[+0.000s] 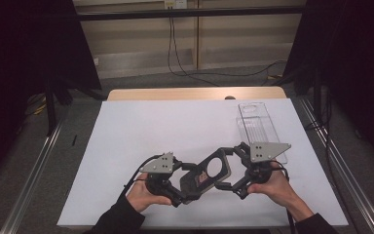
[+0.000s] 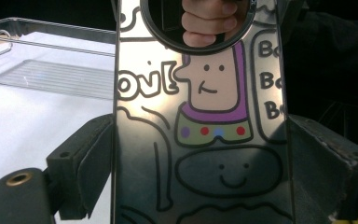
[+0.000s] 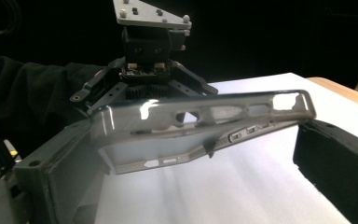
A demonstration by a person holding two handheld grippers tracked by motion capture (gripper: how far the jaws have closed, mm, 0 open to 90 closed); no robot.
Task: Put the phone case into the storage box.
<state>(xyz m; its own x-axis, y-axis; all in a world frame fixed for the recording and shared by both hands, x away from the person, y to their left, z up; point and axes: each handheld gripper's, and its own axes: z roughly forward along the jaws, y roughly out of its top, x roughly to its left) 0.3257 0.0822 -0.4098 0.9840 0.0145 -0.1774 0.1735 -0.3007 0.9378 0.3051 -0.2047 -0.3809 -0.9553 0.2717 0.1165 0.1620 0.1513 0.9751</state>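
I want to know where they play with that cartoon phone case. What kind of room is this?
Probably a lab or test room, not a home: a table under a plain white sheet, black curtains on both sides, and loose cables across a grey floor.

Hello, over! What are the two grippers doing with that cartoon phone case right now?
Left gripper shut on phone case, clamping its sides. Right gripper open around case's camera end, one jaw clear of it. Clear tray beyond, not in the way.
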